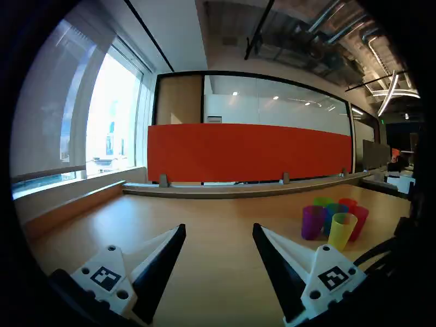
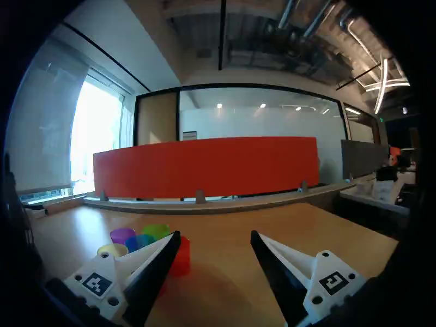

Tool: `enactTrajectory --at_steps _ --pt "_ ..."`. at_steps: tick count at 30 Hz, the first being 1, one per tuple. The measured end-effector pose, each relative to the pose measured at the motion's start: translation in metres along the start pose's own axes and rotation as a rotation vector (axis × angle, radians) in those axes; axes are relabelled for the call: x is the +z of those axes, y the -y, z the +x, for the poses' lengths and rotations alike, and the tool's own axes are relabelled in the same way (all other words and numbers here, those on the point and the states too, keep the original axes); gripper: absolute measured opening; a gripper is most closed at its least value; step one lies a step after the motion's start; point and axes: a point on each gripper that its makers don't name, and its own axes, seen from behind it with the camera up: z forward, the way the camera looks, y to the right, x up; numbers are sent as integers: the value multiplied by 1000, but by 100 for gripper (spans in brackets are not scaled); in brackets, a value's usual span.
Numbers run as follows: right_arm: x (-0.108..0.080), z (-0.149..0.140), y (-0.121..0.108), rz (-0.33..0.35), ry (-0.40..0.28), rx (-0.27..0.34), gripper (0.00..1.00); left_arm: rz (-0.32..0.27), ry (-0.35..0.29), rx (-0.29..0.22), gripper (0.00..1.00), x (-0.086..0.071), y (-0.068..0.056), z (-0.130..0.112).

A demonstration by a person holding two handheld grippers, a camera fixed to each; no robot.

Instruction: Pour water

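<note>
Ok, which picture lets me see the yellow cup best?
The left gripper view. There the yellow cup stands in full sight in front of the other cups, nothing covering it. In the right gripper view its rim peeks out behind a finger of the right gripper; the rest is hidden.

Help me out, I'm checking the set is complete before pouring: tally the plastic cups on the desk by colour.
purple cup: 1
green cup: 1
blue cup: 1
yellow cup: 1
red cups: 2, as far as the left gripper view shows
Total: 6
</note>
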Motion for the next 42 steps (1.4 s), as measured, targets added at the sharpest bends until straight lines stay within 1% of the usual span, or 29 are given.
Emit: enactTrajectory --at_steps 3,5,8,14,17,20,24,28,32,35,38,42 --pt "2 8 0 6 -2 -22 99 -14 -5 -6 91 4 -5 9" --pt "3 17 1 13 -5 -48 99 -22 -4 2 91 6 -6 17" --pt "4 32 3 26 -11 -67 99 -38 -9 26 91 9 -10 32" --pt "6 60 11 63 -17 -57 99 -81 -32 83 91 13 -20 65" --pt "7 68 13 77 -20 -57 99 -102 -40 94 91 17 -23 75" --pt "8 71 15 86 -17 -64 99 -115 -39 93 91 22 -25 80" --pt "9 72 21 116 -8 -81 99 -151 -31 102 91 26 -30 84" --pt "11 71 30 163 8 -104 100 -193 -13 126 91 30 -37 83" --pt "14 70 39 220 34 -132 99 -244 19 159 91 35 -46 78" --pt "15 69 46 261 54 -161 99 -279 51 173 91 39 -53 72" --pt "15 66 54 314 80 -197 100 -329 83 180 91 40 -63 66" --pt "15 57 63 389 146 -222 100 -417 127 202 91 38 -80 58"
